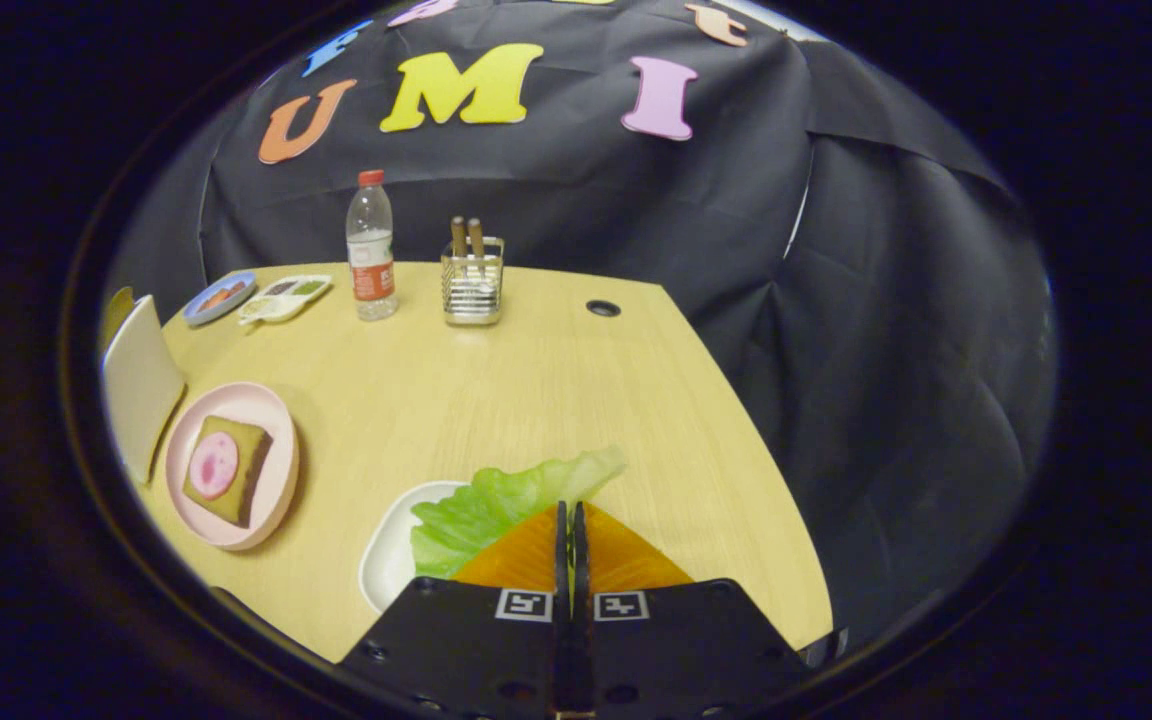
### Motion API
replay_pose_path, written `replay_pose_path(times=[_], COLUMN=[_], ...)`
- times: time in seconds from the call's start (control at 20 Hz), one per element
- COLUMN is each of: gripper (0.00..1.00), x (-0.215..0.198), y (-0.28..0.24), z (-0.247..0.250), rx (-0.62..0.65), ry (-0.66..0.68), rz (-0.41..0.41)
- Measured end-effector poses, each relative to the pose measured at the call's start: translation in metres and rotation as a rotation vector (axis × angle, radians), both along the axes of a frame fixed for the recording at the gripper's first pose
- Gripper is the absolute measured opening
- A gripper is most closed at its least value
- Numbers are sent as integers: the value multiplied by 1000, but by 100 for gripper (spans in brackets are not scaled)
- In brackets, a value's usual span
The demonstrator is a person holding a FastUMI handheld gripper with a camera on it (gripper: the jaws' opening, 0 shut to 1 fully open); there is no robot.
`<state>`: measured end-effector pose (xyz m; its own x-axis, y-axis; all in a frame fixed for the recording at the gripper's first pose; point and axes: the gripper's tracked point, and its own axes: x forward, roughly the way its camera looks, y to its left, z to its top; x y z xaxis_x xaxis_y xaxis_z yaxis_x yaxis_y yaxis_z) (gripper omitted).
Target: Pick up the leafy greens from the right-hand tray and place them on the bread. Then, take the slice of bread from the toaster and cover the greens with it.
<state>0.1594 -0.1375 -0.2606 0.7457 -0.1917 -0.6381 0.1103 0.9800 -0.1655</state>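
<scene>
1. One gripper (569, 515) sits low in the centre of the frame, its two fingers drawn almost together with only a thin slit between them; whether they pinch the leafy greens (496, 505) cannot be told, as the contact is hidden behind the tips.
2. One lettuce leaf lies just ahead of and left of the fingertips, partly over a white tray (391, 555), its long axis running from lower left to upper right.
3. One slice of bread (228, 470), topped with a pink round, rests on one pink plate (276, 420) at the left of the frame, well apart from the fingers, so the carry likely runs leftward.
4. One cream toaster (141, 380) stands just left of the plate.
5. One bottle (371, 250) and one utensil holder (473, 283) stand at upper centre.
</scene>
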Motion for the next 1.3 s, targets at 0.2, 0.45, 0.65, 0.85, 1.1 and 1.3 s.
replay_pose_path(times=[0.2,0.45,0.65,0.85,1.1,1.3], gripper=[0,0,0,1,25,78], x=[-12,-26,-30,-33,-35,-37], y=[30,72,101,99,96,87], z=[39,79,81,56,12,-25], rx=[32,-11,-41,-5,82,100], ry=[-69,-141,-149,-95,-6,53], rz=[38,103,148,130,124,90])
